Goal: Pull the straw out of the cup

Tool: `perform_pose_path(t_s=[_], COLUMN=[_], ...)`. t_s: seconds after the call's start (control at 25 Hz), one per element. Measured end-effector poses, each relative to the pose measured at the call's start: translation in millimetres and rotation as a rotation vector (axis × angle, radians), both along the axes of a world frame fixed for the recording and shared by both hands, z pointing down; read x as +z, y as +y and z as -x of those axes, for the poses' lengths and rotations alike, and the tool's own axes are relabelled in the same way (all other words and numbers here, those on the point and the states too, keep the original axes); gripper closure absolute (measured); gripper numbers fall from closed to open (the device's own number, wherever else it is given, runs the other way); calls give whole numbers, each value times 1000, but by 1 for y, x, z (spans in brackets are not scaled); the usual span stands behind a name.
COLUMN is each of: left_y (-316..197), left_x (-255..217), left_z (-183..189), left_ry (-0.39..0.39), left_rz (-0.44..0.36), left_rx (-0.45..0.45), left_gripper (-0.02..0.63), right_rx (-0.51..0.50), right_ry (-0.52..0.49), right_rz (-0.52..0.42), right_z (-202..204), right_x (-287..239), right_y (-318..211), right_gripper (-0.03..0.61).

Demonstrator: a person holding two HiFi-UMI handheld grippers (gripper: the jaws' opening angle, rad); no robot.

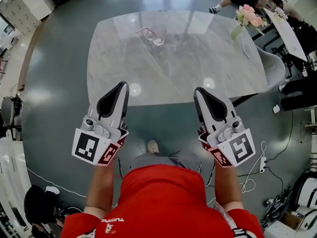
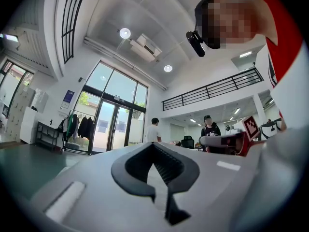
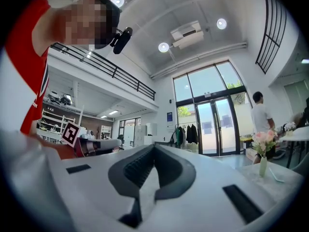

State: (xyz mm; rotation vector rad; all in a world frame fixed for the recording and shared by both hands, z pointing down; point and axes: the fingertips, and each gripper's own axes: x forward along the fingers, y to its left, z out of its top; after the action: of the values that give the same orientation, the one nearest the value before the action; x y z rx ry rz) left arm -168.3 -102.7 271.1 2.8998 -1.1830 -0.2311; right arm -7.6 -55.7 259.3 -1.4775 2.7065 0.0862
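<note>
A clear cup (image 1: 158, 40) with a pink straw (image 1: 144, 31) stands on the far part of the marble table (image 1: 173, 68), well ahead of both grippers. My left gripper (image 1: 122, 86) hangs over the table's near edge on the left, its jaws closed together and holding nothing. My right gripper (image 1: 199, 91) is level with it on the right, also shut and empty. The left gripper (image 2: 154, 146) and the right gripper (image 3: 154, 148) both point level across the room in their own views. The cup shows in neither of those views.
A vase of pink flowers (image 1: 247, 17) stands at the table's far right corner, and this vase (image 3: 263, 151) also shows in the right gripper view. A grey chair (image 1: 275, 66) sits at the right side. Cables and a power strip (image 1: 261, 163) lie on the floor. People stand further off.
</note>
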Motion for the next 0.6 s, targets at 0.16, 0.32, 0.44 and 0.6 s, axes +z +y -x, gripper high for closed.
perform_pose_path(t_s=[0.16,0.32,0.44,0.6], left_y=[-12,-24,-36,-52], left_x=[5,8,9,10], left_z=[-1,-8,-16,-23], left_ry=[1,1,4,7], left_rz=[10,18,21,25], left_rx=[6,4,-5,-29], left_gripper=[609,609,609,609], right_rx=[6,-2,-16,-39], right_ry=[6,5,2,10], right_rz=[4,6,8,1], right_z=[-1,-5,-14,-19], right_x=[1,3,6,8], right_y=[-10,-23,-38,-58], right_gripper=[577,577,578,577])
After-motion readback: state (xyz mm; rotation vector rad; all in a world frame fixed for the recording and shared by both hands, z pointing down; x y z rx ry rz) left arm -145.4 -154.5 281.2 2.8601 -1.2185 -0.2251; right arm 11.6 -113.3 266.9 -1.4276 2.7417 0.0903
